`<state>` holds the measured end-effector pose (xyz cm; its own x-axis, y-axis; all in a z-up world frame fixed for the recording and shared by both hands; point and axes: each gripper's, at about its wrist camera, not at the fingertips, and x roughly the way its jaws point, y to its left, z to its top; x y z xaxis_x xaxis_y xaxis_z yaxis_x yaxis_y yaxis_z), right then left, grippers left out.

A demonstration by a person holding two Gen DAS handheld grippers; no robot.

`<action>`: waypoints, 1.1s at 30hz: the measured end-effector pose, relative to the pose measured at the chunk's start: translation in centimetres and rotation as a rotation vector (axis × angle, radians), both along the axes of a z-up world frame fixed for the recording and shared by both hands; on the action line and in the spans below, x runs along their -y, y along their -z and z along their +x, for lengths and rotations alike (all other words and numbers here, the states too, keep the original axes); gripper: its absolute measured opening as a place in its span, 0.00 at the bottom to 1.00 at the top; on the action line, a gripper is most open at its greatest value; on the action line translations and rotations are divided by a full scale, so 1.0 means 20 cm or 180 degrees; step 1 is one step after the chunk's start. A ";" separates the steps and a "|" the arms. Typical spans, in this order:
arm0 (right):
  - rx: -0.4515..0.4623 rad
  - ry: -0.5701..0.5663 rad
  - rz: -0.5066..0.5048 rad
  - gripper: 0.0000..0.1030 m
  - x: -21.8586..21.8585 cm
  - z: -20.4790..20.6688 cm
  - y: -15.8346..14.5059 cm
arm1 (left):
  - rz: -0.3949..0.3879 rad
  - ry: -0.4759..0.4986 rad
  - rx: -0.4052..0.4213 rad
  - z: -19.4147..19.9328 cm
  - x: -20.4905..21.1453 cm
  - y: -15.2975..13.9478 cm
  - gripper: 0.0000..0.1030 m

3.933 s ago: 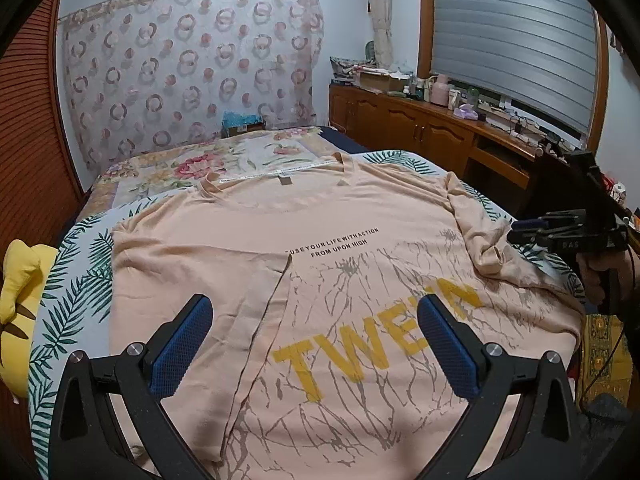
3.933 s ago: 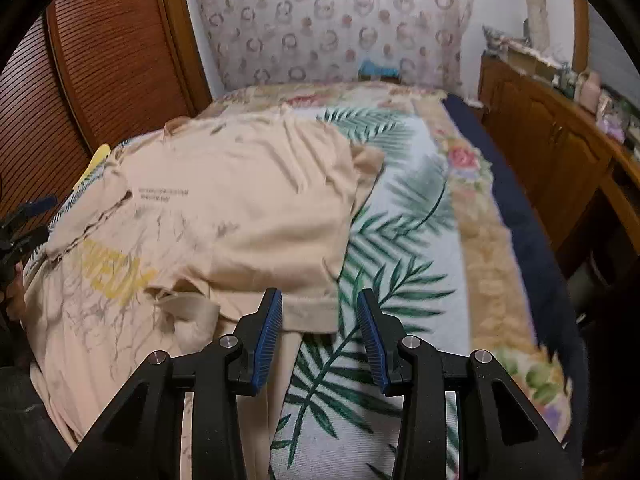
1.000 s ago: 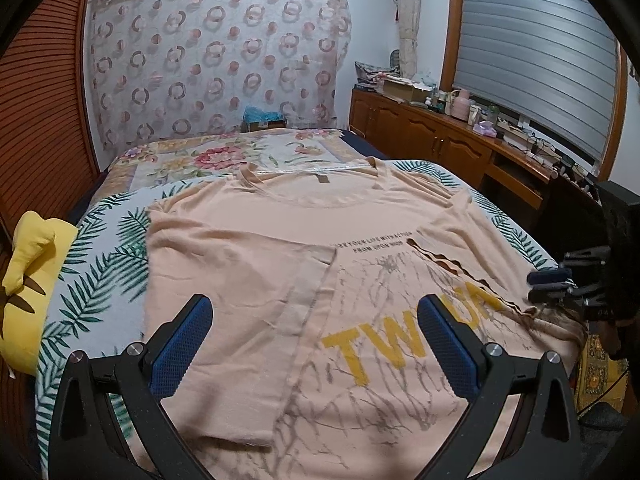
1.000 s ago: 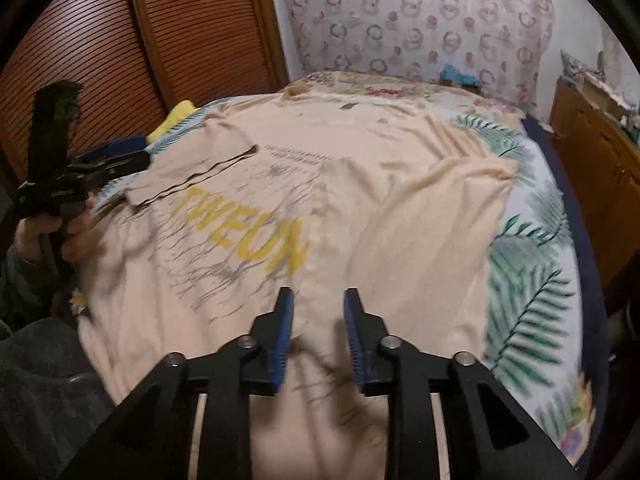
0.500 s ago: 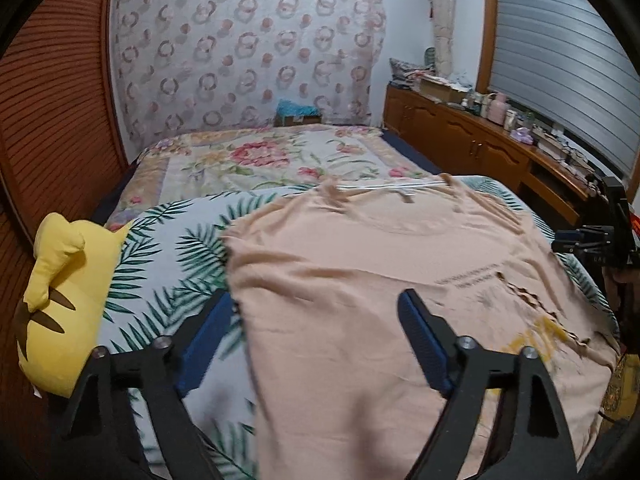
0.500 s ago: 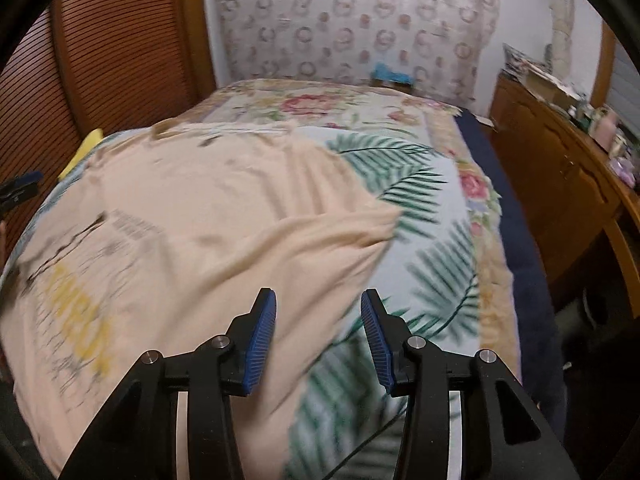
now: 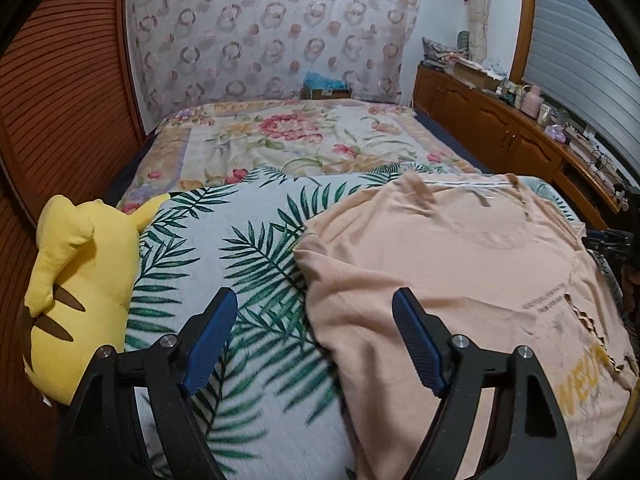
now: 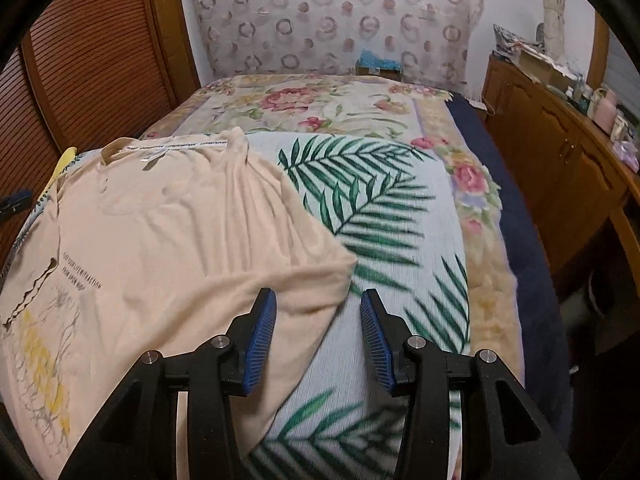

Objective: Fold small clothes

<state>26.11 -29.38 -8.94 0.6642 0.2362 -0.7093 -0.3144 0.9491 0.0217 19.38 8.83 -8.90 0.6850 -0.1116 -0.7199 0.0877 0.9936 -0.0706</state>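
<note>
Left wrist view shows the left claw (image 7: pixel 312 336) spread wide above the bed (image 7: pixel 240 248), its jaws having just been closing a little, with nothing pinched between them. Its right finger hangs over the left edge of the shirt (image 7: pixel 460 264), its left finger over the palm-leaf blanket (image 7: pixel 224 240). The peach shirt lies flat on the near part of the bed, collar toward the headboard, both sides folded inward so the yellow print shows only in part. A yellow plush (image 7: pixel 76 280) sits at the bed's left edge, just beside the blanket. The right claw (image 7: pixel 612 240) shows small at the far right, across the shirt.

Right wrist view shows the right claw (image 8: pixel 318 336) partly spread and empty, hanging above the shirt's (image 8: pixel 160 240) right edge, one finger over fabric, the other over the blanket (image 8: pixel 380 216). A wooden cabinet (image 8: pixel 560 152) runs along the right wall.
</note>
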 end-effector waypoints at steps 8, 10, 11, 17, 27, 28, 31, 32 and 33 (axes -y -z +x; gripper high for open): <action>0.0110 -0.0074 -0.0060 0.45 -0.03 0.05 0.05 | 0.0027 0.0030 -0.0203 0.15 -0.03 0.07 0.58; 0.0109 -0.0108 -0.0069 0.45 -0.03 0.06 0.05 | 0.0003 0.0043 -0.0236 0.18 -0.04 0.08 0.58; 0.0106 -0.0131 -0.0067 0.45 -0.02 0.07 0.05 | 0.0008 0.0048 -0.0247 0.19 -0.04 0.09 0.58; 0.0048 -0.0320 -0.0062 0.21 -0.03 0.09 0.03 | -0.0017 0.0138 -0.0292 0.23 0.00 0.10 0.54; 0.0258 -0.0293 -0.0090 0.04 -0.02 0.09 -0.02 | -0.0102 0.0271 -0.0324 0.25 0.01 0.08 0.37; 0.0331 -0.0209 -0.0102 0.04 -0.01 0.09 -0.04 | -0.0119 0.0283 -0.0333 0.25 0.01 0.08 0.37; 0.0519 0.0044 -0.0164 0.04 0.05 0.10 -0.10 | -0.0061 0.0258 -0.0338 0.25 0.01 0.08 0.37; 0.0536 0.0086 -0.0194 0.04 0.06 0.11 -0.10 | -0.0053 0.0259 -0.0336 0.25 0.01 0.08 0.37; 0.0519 0.0108 -0.0211 0.04 0.07 0.13 -0.10 | -0.0050 0.0259 -0.0331 0.25 0.02 0.08 0.37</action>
